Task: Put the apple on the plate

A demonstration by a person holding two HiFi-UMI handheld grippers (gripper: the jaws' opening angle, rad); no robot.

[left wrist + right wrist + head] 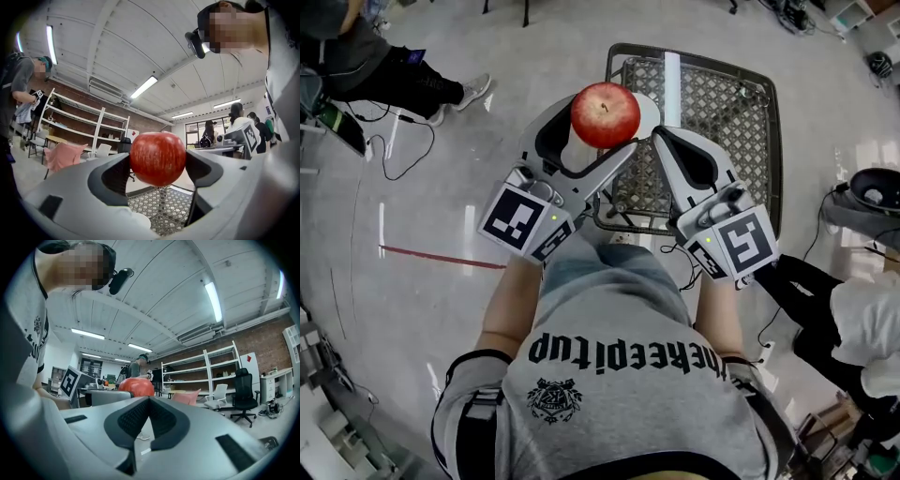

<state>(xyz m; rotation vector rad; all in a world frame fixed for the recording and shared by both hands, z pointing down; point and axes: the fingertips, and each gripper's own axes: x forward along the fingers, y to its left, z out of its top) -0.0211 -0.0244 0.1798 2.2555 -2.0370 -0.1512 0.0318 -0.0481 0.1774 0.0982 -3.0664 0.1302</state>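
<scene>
Closest to my head camera is the person's grey printed T-shirt, with both forearms reaching forward from it. Beyond that, the left gripper is clamped on a shiny red round apple, one jaw pressing on each side of the fruit. In the left gripper view the apple fills the gap between the dark ribbed pads and hangs in the air above a dark metal lattice surface. A white rounded edge lies on that mesh just below the jaws, but I cannot tell whether it is the plate. The right gripper hovers just beside the left one, over the same surface. Its own view shows the jaws pressed together with nothing between them, and the apple peeks up behind them.
</scene>
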